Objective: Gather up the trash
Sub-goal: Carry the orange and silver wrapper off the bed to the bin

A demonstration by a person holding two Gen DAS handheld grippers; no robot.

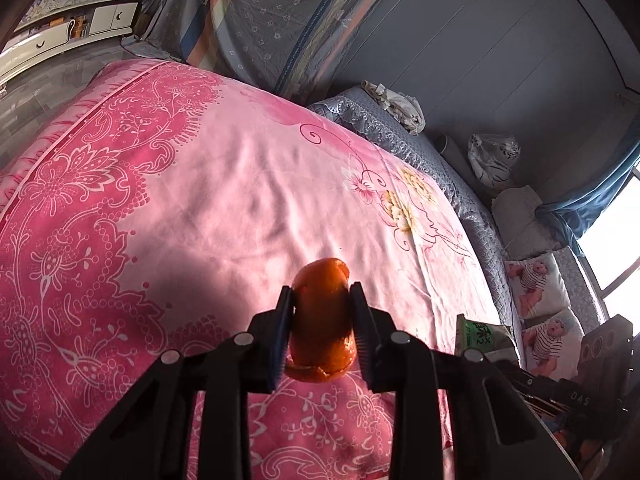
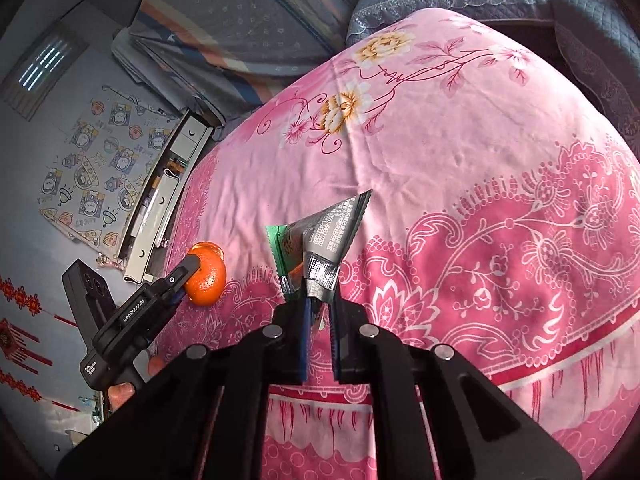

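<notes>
Jaws of the left gripper clamp an orange peel from both sides, holding it clear of the pink bedspread. Beside it, the right gripper pinches a crumpled snack wrapper by its lower end, likewise raised. Both scraps seem held aloft for carrying to a bin I cannot see.

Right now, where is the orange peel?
The orange peel is pinched in the left gripper, held above the pink bedspread. In the right wrist view it shows at left, beside the wrapper in the right gripper.
</notes>
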